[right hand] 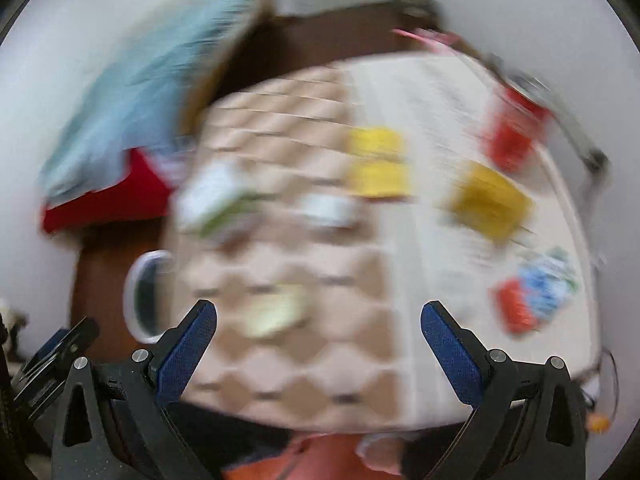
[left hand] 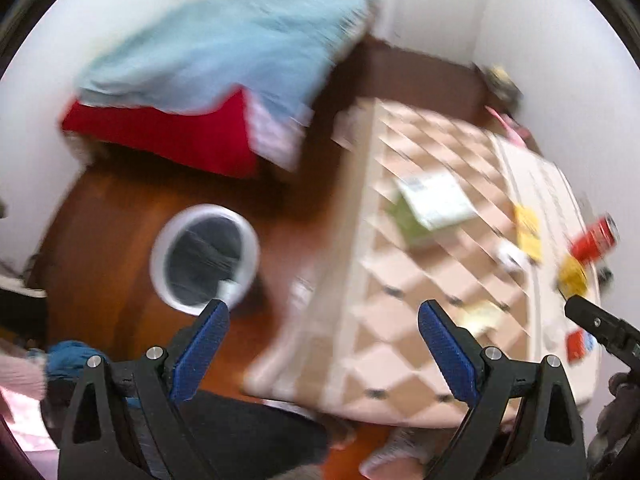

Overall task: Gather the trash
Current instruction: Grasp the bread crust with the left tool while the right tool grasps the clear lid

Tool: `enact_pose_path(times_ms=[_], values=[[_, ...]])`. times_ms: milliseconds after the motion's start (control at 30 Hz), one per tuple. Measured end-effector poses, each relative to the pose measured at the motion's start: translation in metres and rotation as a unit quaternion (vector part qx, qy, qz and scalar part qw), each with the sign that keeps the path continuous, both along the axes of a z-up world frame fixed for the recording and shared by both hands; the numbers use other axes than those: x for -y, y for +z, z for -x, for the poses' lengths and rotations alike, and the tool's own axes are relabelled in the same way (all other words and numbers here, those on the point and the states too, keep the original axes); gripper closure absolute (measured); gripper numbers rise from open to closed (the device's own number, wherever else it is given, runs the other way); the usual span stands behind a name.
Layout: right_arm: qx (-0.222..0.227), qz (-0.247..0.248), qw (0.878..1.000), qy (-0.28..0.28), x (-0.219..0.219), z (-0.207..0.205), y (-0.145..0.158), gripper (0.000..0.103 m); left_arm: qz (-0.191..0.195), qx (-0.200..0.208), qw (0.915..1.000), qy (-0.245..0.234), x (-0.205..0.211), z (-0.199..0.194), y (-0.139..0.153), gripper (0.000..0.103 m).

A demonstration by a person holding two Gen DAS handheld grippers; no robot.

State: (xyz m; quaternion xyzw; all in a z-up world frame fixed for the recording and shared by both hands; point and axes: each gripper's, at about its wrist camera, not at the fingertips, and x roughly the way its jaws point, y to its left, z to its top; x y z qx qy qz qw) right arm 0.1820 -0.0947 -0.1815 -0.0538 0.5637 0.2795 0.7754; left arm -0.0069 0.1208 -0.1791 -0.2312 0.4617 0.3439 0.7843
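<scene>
Both views smeared by motion blur; no brand, label or writing readable anywhere.

Left claw [left hand: 324,318] spread wide, blue pads apart, nothing between them. Right claw [right hand: 319,320] likewise spread wide and empty, hanging over the near part of the bench [right hand: 304,360], which wears a checked beige and cream cloth.

Trash scattered across the bench top: a red can [left hand: 594,238] lying on its side near the far right edge, long axis slanting up to the right, silver end pointing away toward the wall; same can [right hand: 516,128] blurred in the right view. Just beside it a dark yellow packet [left hand: 573,276], further in a flat yellow packet [left hand: 527,227], a small white item [left hand: 512,257], a white and green carton [left hand: 430,204] lying flat, a pale wrapper [left hand: 482,316] near the front, and a red and blue packet [right hand: 536,292] at the right edge.

On the wooden floor [left hand: 120,240] left of the bench, a white-rimmed bin [left hand: 204,258] with dark liner, mouth facing up. Beyond it, a bed with blue blanket [left hand: 224,48] over red cloth [left hand: 180,136].
</scene>
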Motion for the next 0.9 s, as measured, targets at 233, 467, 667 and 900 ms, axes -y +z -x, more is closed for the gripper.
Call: enact_pose_path(times_ms=[233,467,667,900], values=[[-0.039,0.036,0.998,-0.043,0.043,-0.047,-0.066,0.011,0.122,-0.024,0.9911,-0.047,0.036,-0.083,-0.081,0.027],[-0.033,0.041,0.998,-0.039,0.041,-0.056,-0.091,0.012,0.14,-0.044,0.9871,-0.065,0.056,-0.113,-0.111,0.059],[-0.026,0.054,0.998,-0.028,0.028,-0.058,-0.099,0.028,0.12,-0.055,0.9884,-0.075,0.061,-0.123,-0.107,0.088],[-0.014,0.062,0.998,-0.024,0.025,-0.059,-0.097,0.059,0.082,-0.062,0.991,-0.087,0.066,-0.127,-0.099,0.097]])
